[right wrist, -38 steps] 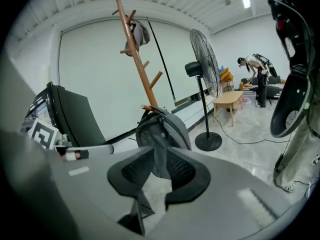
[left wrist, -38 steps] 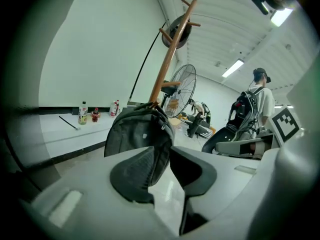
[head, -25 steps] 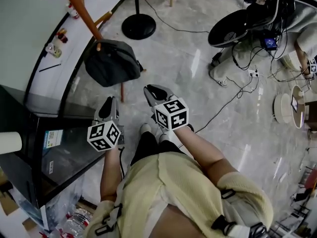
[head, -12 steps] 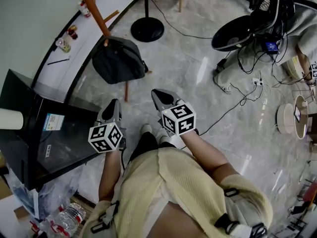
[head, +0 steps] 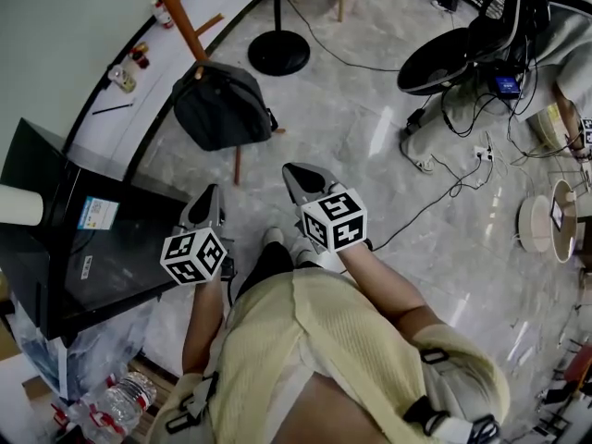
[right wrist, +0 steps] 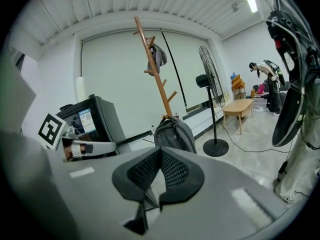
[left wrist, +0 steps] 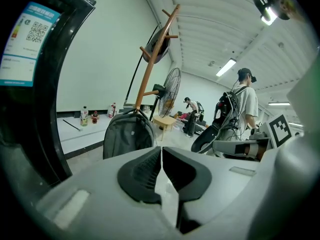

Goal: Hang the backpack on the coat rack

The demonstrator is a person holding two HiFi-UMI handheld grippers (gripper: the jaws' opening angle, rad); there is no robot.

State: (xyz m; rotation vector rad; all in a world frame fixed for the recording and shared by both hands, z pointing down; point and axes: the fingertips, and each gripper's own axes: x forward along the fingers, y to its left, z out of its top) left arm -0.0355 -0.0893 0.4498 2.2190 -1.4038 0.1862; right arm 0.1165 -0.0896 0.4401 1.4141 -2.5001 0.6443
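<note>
A dark grey backpack [head: 222,106] hangs by its top loop from a low peg of the wooden coat rack [head: 182,18]; it also shows in the left gripper view as the backpack [left wrist: 129,136] and in the right gripper view as the backpack [right wrist: 174,135]. My left gripper [head: 205,203] is well short of the bag, shut, with nothing between its pads. My right gripper [head: 300,179] is beside it, also shut and empty. The rack [right wrist: 155,68] stands tall behind the bag; the rack [left wrist: 154,58] carries a dark item near its top.
A dark glass-topped cabinet [head: 83,248] stands at my left. A round black stand base [head: 278,52] and a fan [head: 444,58] with cables sit on the marble floor. Bottles [head: 126,80] line a white ledge. A person [left wrist: 244,101] stands at the far right.
Both grippers closed their jaws and drew back from the backpack toward my body. The backpack stays hanging on the rack peg.
</note>
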